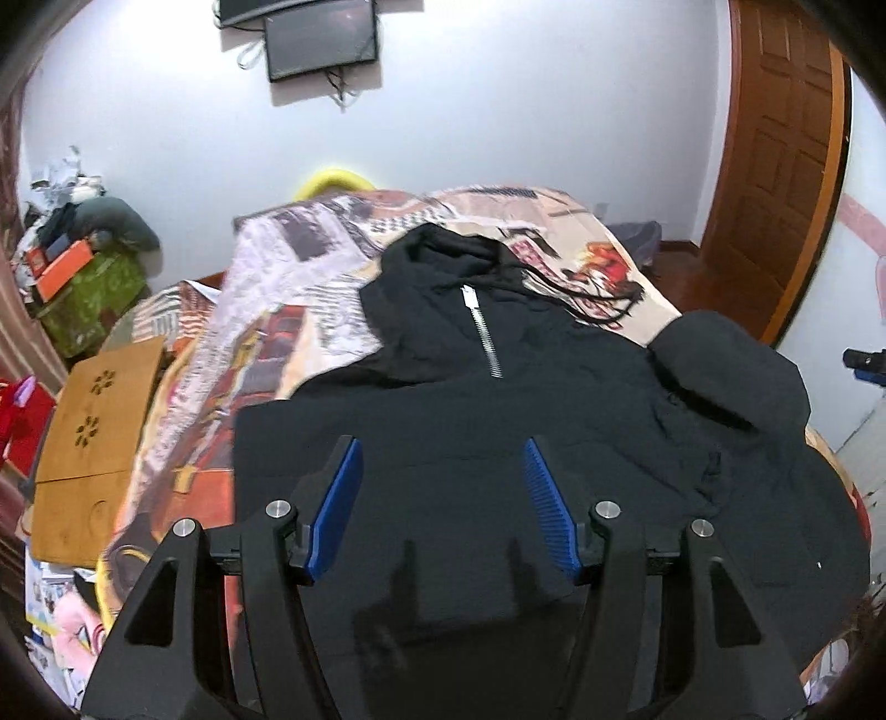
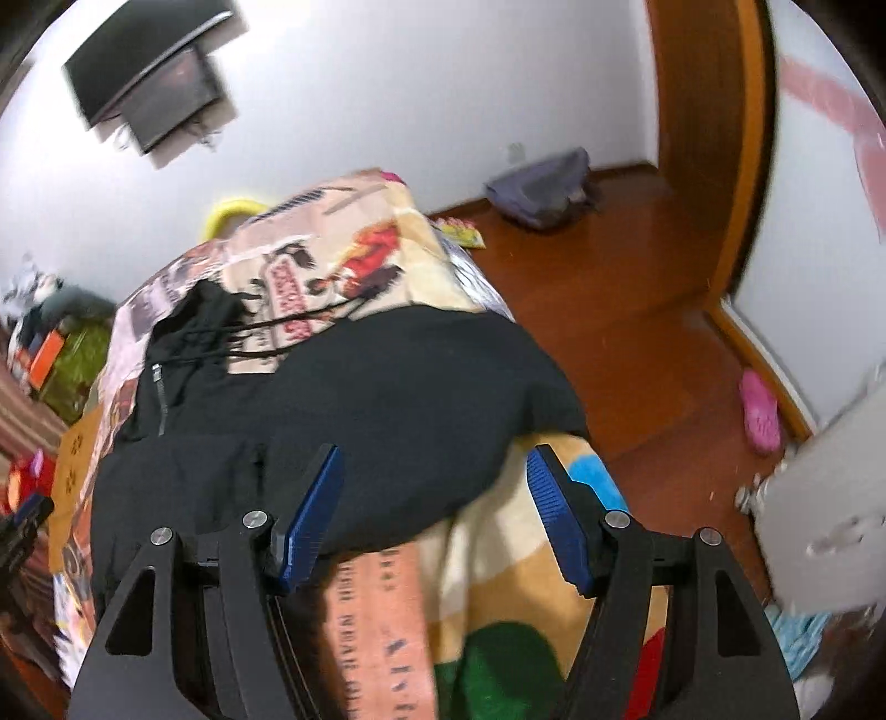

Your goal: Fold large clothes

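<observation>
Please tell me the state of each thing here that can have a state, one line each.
Hoodie: spread on the bed, zipper closed, not yet folded small.
Left tongs: open, empty.
Right tongs: open, empty.
Door: open.
Wall screen: off.

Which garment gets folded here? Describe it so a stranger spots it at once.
Start from the bed with the busy printed blanket that fills the middle of the room. Spread across it lies a black hoodie, with loose drawstrings trailing from the hood. Its short silver zipper at the neck sets it apart from the colourful bedding.
</observation>
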`<action>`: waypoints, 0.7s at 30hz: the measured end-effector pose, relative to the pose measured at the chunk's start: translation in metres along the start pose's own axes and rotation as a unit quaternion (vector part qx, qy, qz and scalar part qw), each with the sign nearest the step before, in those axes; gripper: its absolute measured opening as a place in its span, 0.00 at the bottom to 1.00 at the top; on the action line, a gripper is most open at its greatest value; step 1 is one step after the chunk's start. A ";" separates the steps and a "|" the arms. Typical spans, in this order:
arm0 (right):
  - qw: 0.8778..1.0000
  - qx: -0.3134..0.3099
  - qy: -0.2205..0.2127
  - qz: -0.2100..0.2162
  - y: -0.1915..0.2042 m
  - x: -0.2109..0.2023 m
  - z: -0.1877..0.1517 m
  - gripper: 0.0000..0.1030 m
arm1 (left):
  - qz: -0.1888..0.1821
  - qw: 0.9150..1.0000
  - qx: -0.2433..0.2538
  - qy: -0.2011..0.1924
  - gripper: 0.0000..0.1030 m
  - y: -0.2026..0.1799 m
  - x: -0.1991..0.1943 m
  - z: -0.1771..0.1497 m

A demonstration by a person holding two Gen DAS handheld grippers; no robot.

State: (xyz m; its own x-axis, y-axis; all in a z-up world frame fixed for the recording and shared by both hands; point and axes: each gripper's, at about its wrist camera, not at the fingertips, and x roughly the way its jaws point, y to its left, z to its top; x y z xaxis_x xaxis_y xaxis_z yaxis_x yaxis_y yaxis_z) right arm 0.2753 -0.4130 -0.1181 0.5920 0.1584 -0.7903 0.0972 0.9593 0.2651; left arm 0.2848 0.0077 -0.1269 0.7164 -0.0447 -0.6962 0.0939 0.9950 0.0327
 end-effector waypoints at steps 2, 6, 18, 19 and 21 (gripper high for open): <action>0.999 0.029 0.016 0.013 -0.016 0.015 0.000 0.63 | -0.006 1.000 0.005 0.009 0.58 -0.009 0.011 0.001; 0.994 0.094 0.055 0.033 -0.043 0.049 -0.005 0.63 | -0.018 0.999 0.012 0.028 0.58 -0.025 0.032 -0.002; 0.966 0.223 0.086 0.094 -0.062 0.114 -0.004 0.44 | -0.030 0.995 -0.001 0.095 0.58 -0.033 0.079 -0.026; 0.965 0.226 0.090 0.101 -0.061 0.117 -0.002 0.38 | -0.030 0.995 -0.005 0.097 0.58 -0.032 0.081 -0.027; 0.964 0.229 0.094 0.094 -0.056 0.118 0.001 0.22 | -0.031 0.995 -0.011 0.099 0.58 -0.031 0.081 -0.029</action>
State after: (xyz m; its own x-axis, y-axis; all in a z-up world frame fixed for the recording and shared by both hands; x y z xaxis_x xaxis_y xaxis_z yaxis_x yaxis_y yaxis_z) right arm 0.3406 -0.4485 -0.2256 0.4824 0.4008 -0.7788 0.3709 0.7120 0.5962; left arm 0.3199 -0.0242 -0.2056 0.5589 -0.0893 -0.8244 0.1168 0.9927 -0.0283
